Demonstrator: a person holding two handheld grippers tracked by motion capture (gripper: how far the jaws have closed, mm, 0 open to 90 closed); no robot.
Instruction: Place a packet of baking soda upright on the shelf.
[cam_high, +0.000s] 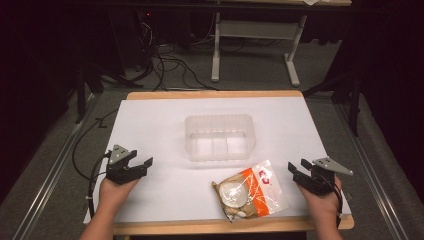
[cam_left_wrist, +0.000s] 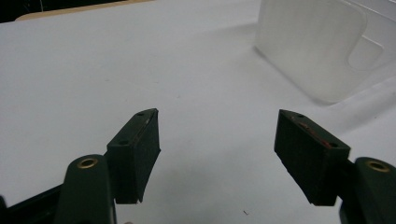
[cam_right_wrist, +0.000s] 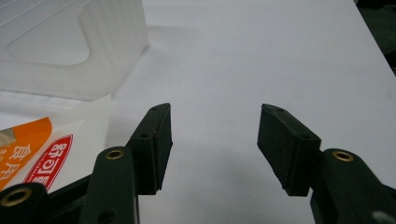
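A clear plastic tub (cam_high: 220, 137) stands empty in the middle of the white table (cam_high: 160, 120). In front of it lies a transparent bag with orange print (cam_high: 250, 190), holding a round pale item. My left gripper (cam_high: 145, 164) rests open near the table's left edge, nothing between its jaws; the tub (cam_left_wrist: 317, 46) shows at its upper right. My right gripper (cam_high: 295, 167) rests open near the right edge, just right of the bag; its view shows the tub (cam_right_wrist: 74, 46) and the bag's corner (cam_right_wrist: 32, 149) at left.
The table's wooden front rim (cam_high: 210, 227) lies just below the bag. Cables (cam_high: 170, 65) and a white desk frame (cam_high: 255, 45) stand on the floor beyond the table. Metal rails (cam_high: 45, 175) run along both sides.
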